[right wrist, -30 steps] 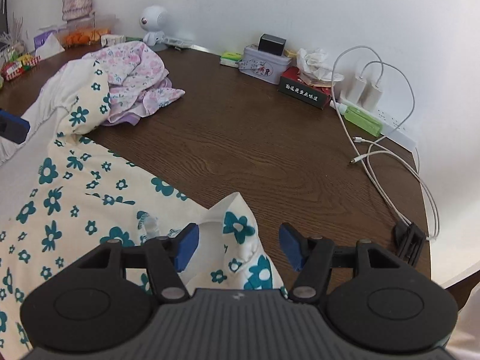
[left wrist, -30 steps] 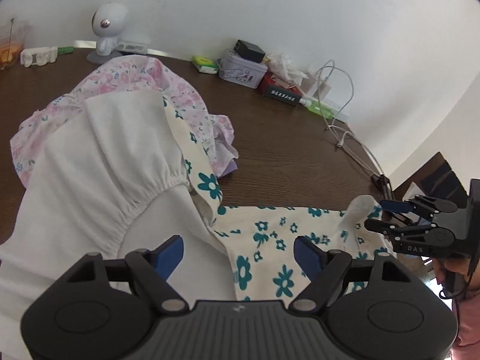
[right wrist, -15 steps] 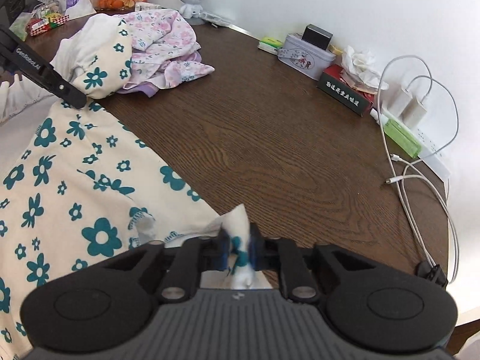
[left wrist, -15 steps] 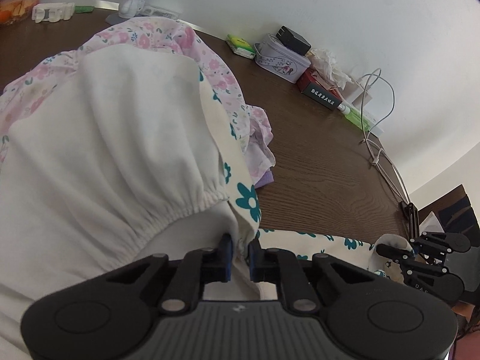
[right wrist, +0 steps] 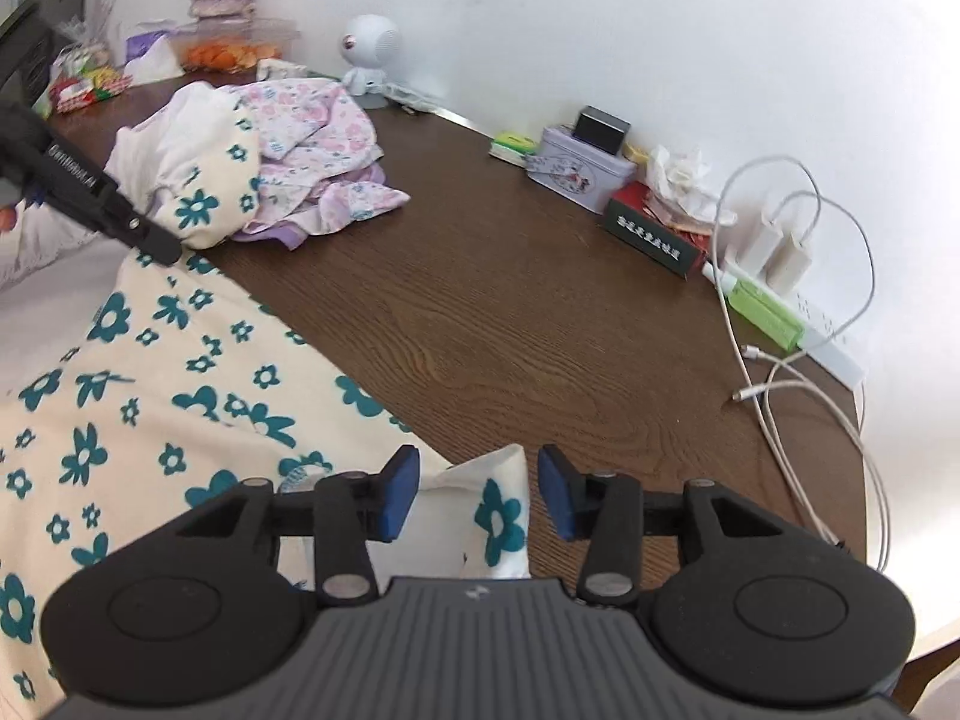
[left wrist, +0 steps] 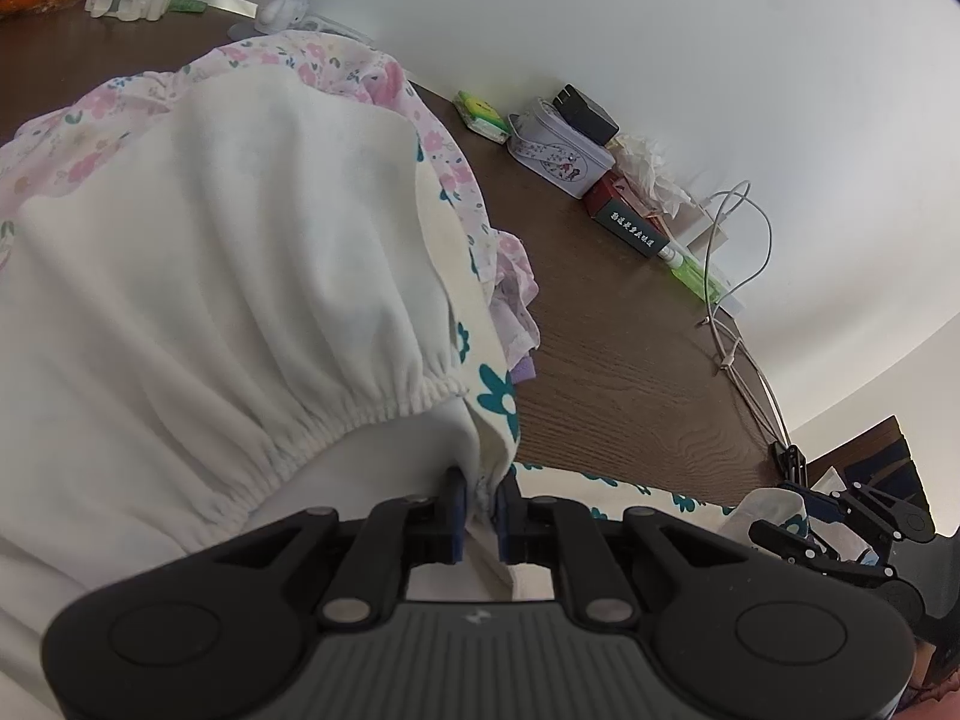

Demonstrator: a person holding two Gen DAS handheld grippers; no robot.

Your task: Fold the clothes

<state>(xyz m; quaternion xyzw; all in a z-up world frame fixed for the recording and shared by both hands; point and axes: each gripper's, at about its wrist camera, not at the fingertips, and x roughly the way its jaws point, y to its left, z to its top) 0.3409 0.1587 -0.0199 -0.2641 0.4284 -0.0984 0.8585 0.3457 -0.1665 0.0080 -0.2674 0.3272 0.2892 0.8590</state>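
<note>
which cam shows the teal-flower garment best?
Right wrist. The teal-flower garment lies spread across the table there, print clear, a corner between the right gripper's opening jaws. Left wrist shows only a narrow strip beside the white garment.

Left gripper (left wrist: 479,504) body: showing black ribbed housing, two round discs, silver pivot screws.
Left pads: showing dark blue.
Right gripper (right wrist: 478,492) pads: showing blue, on black linkage arms.
</note>
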